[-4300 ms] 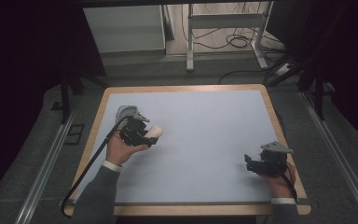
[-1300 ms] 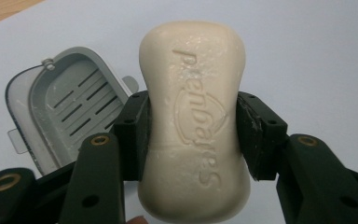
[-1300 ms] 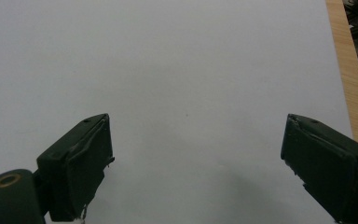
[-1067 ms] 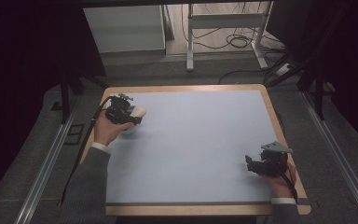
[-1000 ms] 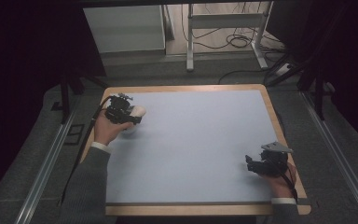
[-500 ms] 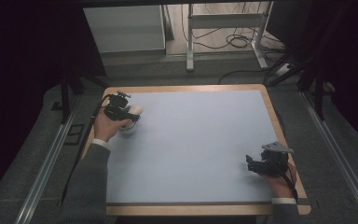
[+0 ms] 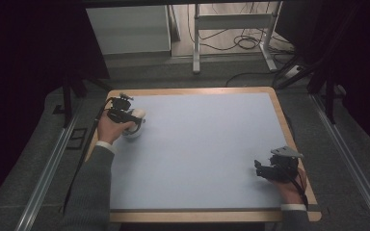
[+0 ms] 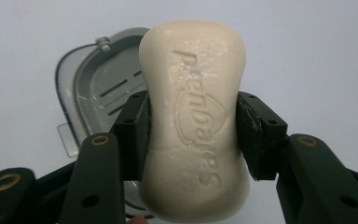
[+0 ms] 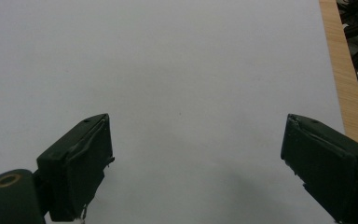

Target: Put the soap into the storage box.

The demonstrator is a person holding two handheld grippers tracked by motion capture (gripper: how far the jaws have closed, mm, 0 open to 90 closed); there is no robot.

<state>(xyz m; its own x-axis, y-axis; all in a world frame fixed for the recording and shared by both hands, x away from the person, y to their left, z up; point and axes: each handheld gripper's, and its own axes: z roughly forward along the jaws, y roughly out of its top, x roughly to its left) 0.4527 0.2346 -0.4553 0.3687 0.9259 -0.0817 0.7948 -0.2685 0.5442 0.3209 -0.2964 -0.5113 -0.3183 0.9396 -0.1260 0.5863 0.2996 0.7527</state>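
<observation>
Carrying the soap (image 8: pixel 193 119) to the bench's (image 7: pixel 207 144) far left corner, my left gripper (image 7: pixel 125 114) now hangs right over the dish (image 8: pixel 95 93), clamped on the bar's sides. Lowering comes next, I judge. The bench edge runs close on its left; my right gripper (image 9: pixel 196 154) idles, spread wide, with open room ahead.

Soap bar (image 8: pixel 193 121) hides much of the grey dish (image 8: pixel 93 88) — lower end cropped.

Cream soap bar (image 8: pixel 194 126), embossed lettering up, clamped lengthwise between left gripper (image 8: pixel 193 130) jaws, held above open grey soap dish (image 8: pixel 98 93)
</observation>
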